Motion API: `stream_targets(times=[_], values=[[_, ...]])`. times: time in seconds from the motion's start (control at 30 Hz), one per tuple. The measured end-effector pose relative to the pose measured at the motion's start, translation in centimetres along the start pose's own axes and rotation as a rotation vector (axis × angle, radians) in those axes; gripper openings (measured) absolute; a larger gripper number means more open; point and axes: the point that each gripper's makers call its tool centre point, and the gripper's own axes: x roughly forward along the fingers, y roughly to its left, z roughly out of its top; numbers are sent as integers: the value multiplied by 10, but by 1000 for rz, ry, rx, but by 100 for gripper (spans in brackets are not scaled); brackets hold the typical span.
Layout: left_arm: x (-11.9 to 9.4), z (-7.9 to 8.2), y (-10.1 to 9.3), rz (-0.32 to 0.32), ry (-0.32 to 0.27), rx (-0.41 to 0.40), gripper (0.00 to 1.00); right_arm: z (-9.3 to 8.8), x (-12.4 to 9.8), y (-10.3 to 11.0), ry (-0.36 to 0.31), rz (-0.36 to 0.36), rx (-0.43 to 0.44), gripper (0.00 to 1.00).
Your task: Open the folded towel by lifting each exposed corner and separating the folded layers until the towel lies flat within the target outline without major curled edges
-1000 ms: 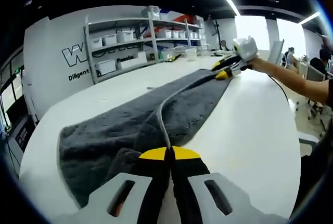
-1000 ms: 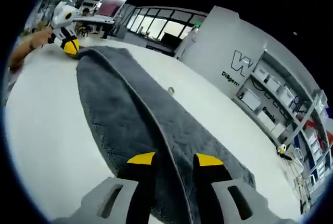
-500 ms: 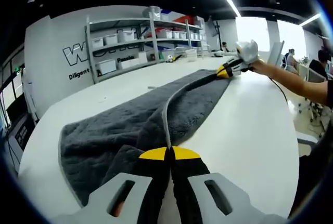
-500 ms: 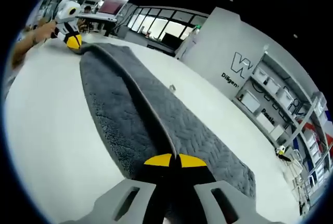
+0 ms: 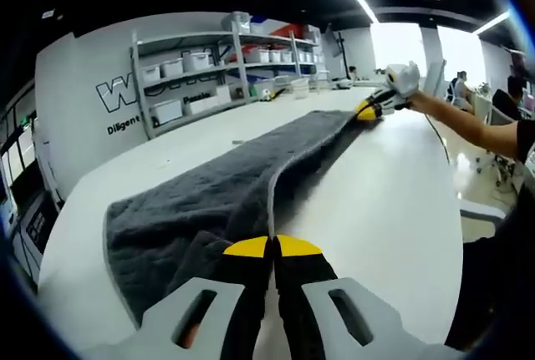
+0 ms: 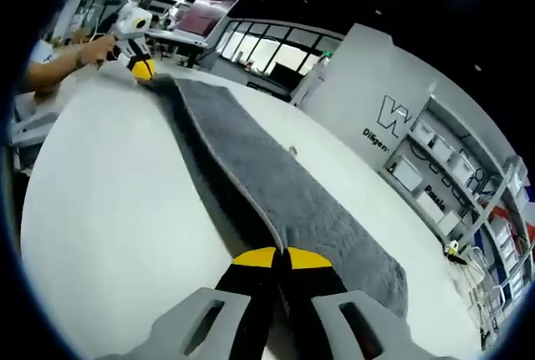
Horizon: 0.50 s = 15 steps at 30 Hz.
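We are holding the grey towel (image 5: 226, 201) at both ends of its near folded edge, and it is lying long across the white table (image 5: 393, 210). The left gripper (image 5: 272, 247) is closed on the towel's hem at one end, its yellow tips pressed together with the edge running out between them. The right gripper (image 6: 279, 258) is clamped the same way on the hem at the other end. In the left gripper view we are also seeing the right gripper far away at the other end of the cloth, with the person's forearm (image 5: 468, 122) behind it.

The upper layer is rising a little along the edge, so we judge that we are lifting it to open the fold. To do this well, we think both hands should rise together and keep the edge taut but not stretched, then carry it over sideways at the same speed. If one end is going faster, the layer may twist or curl. We cannot make out any target outline on the table.
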Motion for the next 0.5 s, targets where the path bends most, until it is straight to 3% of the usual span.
stream_targets(times=[0.5], values=[[-22,-22,-28,-61,91,88,1,-21,-38,47,32,132,-30,0]])
